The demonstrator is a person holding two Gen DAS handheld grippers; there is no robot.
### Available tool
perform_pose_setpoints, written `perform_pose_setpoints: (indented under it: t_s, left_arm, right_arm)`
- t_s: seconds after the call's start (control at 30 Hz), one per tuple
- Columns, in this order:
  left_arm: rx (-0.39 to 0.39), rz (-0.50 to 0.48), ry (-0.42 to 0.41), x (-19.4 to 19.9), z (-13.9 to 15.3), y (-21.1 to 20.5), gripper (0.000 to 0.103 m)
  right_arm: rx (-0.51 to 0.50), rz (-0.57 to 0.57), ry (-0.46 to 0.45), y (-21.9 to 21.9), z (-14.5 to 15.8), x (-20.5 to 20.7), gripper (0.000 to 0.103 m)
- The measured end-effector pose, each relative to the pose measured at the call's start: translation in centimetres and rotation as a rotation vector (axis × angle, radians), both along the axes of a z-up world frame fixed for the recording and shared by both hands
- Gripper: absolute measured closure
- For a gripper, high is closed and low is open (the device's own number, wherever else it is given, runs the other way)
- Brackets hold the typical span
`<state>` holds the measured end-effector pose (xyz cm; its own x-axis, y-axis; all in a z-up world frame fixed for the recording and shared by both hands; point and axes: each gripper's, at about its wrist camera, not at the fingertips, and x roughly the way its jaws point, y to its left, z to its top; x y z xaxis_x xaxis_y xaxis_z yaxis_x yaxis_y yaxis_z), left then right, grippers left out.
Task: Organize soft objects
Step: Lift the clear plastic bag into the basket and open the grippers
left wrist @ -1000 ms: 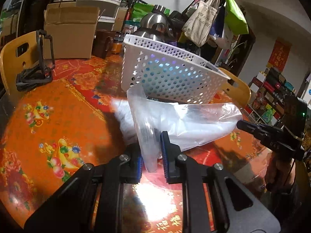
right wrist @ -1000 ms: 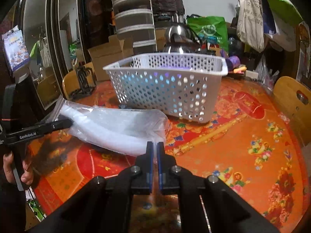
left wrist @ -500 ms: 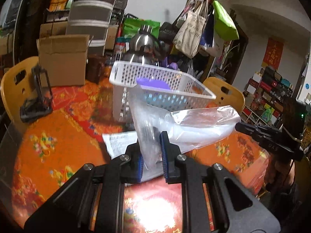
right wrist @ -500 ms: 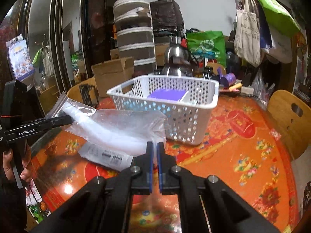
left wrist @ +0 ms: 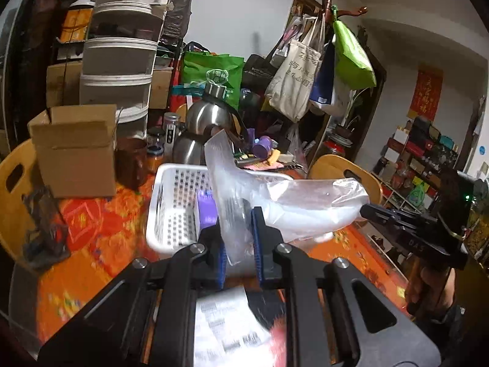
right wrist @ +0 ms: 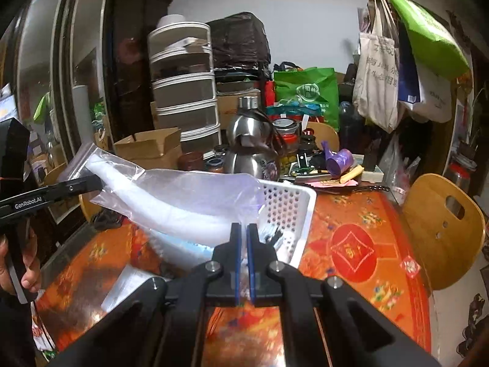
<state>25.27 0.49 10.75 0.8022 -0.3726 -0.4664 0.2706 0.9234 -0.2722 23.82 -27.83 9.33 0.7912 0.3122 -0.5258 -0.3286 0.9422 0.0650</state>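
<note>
A: Status on the clear plastic bag (left wrist: 293, 205)?

B: Airborne, centre of the left view, slung over the white perforated basket (left wrist: 171, 208). Left tongs (left wrist: 238, 241) are clamped on one end, the film bunched between the blue pads. Right tongs (right wrist: 243, 241) are pinched tight on the other end, bottom centre of the right view.

A: Why both ends?

B: Limp film with a soft white roll inside. Held at one end only, it would droop and swing. Held at two, it stays stretched so it can be steered over the rim.

A: Basket contents?

B: A purple item (left wrist: 206, 208) inside, left of centre in the left view. Some dark bits show through the wall in the right view; I can't tell what they are.

A: Anything else close by?

B: A printed white packet (left wrist: 226, 327) on the table (right wrist: 360, 244), bottom centre of the left view, under the left tongs. It's blurred and the text is unreadable.

A: Risk?

B: My guess: the bag tail snags on the basket rim, or one end slips out of its pads.
</note>
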Motion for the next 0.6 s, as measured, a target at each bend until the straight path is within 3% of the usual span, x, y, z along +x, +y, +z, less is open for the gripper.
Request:
perform_pose_setpoints:
  t_s: [0.13,0.37,0.43,0.47,0.5,0.53,0.57,0.6]
  left_arm:
    - [0.002,0.01,0.045,5.1,-0.2,-0.5,0.091]
    - [0.042,0.064,0.131,11.7,-3.7,-0.9,0.089]
    - [0.057,0.099,0.154,13.0,-4.9,-0.7,0.07]
    - [0.073,0.123,0.18,13.7,-5.7,-0.5,0.042]
    - [0.089,0.149,0.197,14.1,-6.5,-0.3,0.021]
    - [0.106,0.169,0.195,14.2,-7.1,-0.1,0.019]
    - [0.119,0.18,0.183,13.9,-7.6,0.0,0.019]
    - [0.127,0.184,0.174,13.7,-7.8,0.1,0.018]
  right_arm:
    - [-0.001,-0.028,0.025,-0.7,0.0,4.2,0.101]
    - [-0.063,-0.033,0.066,0.6,-2.9,8.6,0.101]
    - [-0.073,-0.037,0.079,0.9,-3.9,9.4,0.1]
    - [-0.075,-0.045,0.09,0.9,-4.4,9.8,0.097]
    - [-0.067,-0.049,0.104,0.7,-4.9,10.1,0.08]
    - [-0.058,-0.048,0.118,0.6,-5.4,10.2,0.042]
    - [-0.06,-0.055,0.115,0.5,-5.6,10.1,0.026]
    - [-0.07,-0.074,0.09,0.5,-5.8,9.9,0.017]
